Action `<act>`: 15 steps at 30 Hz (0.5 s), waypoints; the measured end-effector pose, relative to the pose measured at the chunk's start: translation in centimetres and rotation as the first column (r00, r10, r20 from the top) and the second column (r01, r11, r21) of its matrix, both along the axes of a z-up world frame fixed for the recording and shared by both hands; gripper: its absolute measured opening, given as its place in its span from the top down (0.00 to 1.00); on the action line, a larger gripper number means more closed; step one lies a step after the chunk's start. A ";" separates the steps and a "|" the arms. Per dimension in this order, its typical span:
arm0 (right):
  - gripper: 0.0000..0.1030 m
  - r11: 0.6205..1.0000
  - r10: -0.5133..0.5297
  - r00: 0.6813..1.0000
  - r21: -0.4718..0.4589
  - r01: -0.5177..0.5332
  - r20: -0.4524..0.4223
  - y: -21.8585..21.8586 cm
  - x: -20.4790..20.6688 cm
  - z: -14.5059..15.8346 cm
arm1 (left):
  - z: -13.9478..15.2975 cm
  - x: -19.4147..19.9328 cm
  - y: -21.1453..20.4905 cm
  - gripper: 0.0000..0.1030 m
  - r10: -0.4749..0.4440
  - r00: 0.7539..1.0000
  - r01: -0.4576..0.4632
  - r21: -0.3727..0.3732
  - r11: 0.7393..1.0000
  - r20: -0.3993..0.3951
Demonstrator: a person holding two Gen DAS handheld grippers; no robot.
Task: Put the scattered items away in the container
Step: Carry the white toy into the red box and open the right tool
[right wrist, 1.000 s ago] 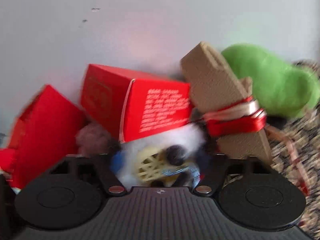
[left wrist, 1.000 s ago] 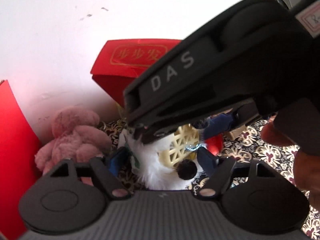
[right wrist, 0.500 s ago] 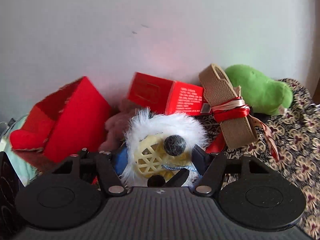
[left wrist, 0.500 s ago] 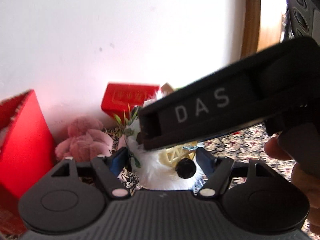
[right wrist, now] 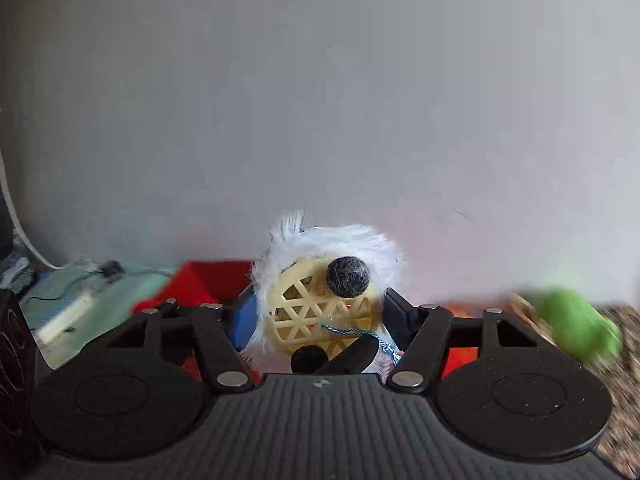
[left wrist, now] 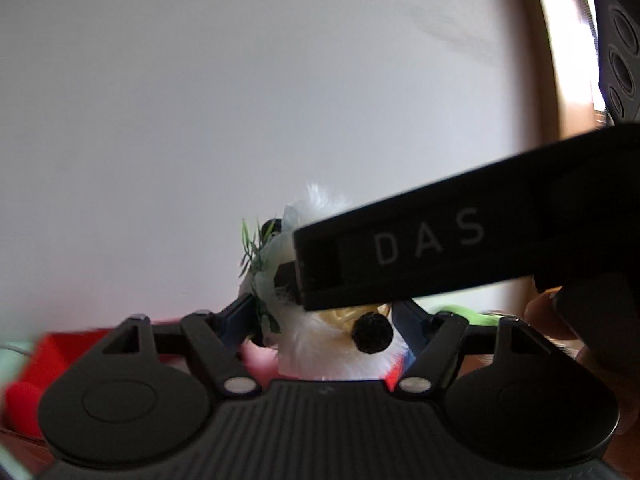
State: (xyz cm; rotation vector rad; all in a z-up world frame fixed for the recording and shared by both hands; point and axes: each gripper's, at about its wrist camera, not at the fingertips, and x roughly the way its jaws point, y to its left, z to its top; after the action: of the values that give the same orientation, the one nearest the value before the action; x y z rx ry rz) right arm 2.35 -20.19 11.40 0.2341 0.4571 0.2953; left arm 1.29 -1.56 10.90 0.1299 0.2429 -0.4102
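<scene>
White-furred toy [right wrist: 320, 264] with a cream lattice ball face and dark felt pom-poms fills the middle of both my wrist views, raised in front of a plain pale wall [right wrist: 320, 100], which takes up most of each picture.

Next in size is my right gripper [right wrist: 320, 312]. In its own view the blue-padded fingers [right wrist: 244, 320] press against the toy's fur on either side, so it is clamped on the toy. From the left wrist camera its black housing, printed "DAS", crosses from the right and covers the upper part of the toy.

My left gripper [left wrist: 326, 320] also has its fingers [left wrist: 240, 320] against the fur, one each side, gripping the same toy from lower down.

Behind the right gripper's fingers I see the red open-topped box [right wrist: 216, 276], low and to the left, partly hidden by the toy. The toy sits in front of and above its rim; whether it is over the opening I cannot tell.

To the right lies a blurred green plush toy [right wrist: 576, 320] on a dark floral patterned cloth [right wrist: 624, 344].

On the far left a mint-green surface [right wrist: 112, 300] carries a white cable [right wrist: 16, 220].

On the toy itself, a dark grey pom-pom [right wrist: 347, 276] sits on the lattice, a blue-grey twisted cord [right wrist: 360, 334] hangs below it, and small green leaf sprigs [left wrist: 252, 248] stick out at its left edge in the left wrist view.
</scene>
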 end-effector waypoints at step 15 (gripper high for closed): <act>0.39 0.981 0.194 0.942 0.026 -0.194 -0.274 13.2 13.6 -4.1 | -3.7 9.5 12.7 0.24 0.245 0.944 -0.223 0.118 0.968 -0.221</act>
State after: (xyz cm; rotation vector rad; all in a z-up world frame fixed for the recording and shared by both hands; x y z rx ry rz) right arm 15.97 -7.03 7.34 0.2302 0.7584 0.4588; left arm 10.81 11.17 7.16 0.1410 0.5057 -0.1762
